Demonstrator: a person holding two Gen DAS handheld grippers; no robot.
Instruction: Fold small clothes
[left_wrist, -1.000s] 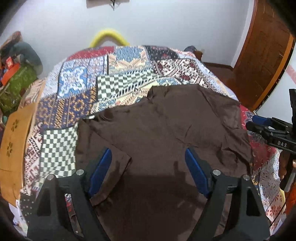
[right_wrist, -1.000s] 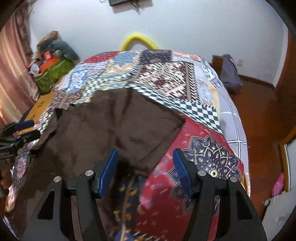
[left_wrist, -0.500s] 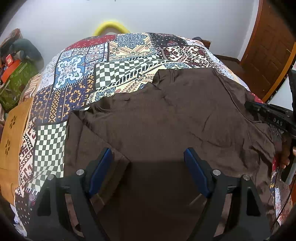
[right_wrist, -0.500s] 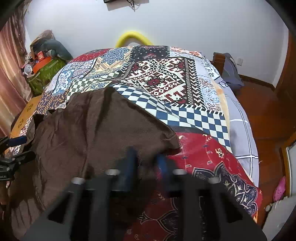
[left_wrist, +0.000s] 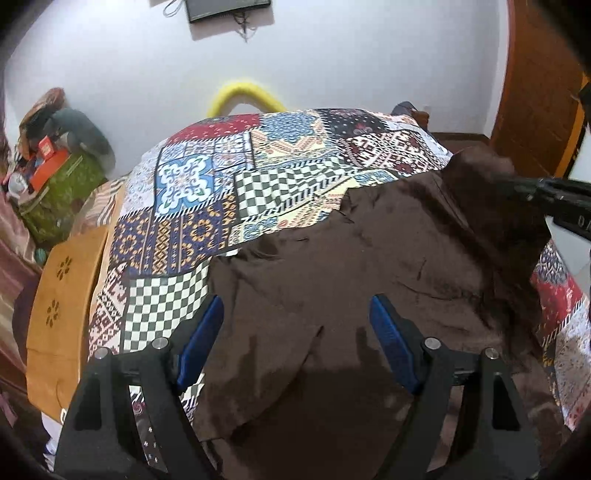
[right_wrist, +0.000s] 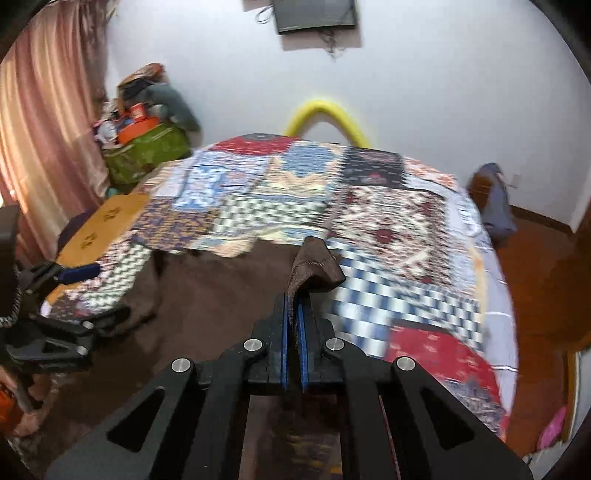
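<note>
Risk: thin pinch. Right gripper (right_wrist: 292, 317) clamps only edge corner of brown garment (left_wrist: 369, 280), lifted at bed's (left_wrist: 207, 192) 3 o'clock side; fabric may slip free mid-fold. Left gripper (left_wrist: 295, 332) wide, empty, over near hem; unpinned cloth may drag, bunch.

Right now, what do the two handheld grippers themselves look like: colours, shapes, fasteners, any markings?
Both match. The left gripper and the right gripper have black angular linkage arms with triangular cut-outs, round silver pins at the joints, and flat blue pads lining the fingers. In the left wrist view, the right gripper's black body carries pale lettering, only partly readable. No sleeves show.
</note>
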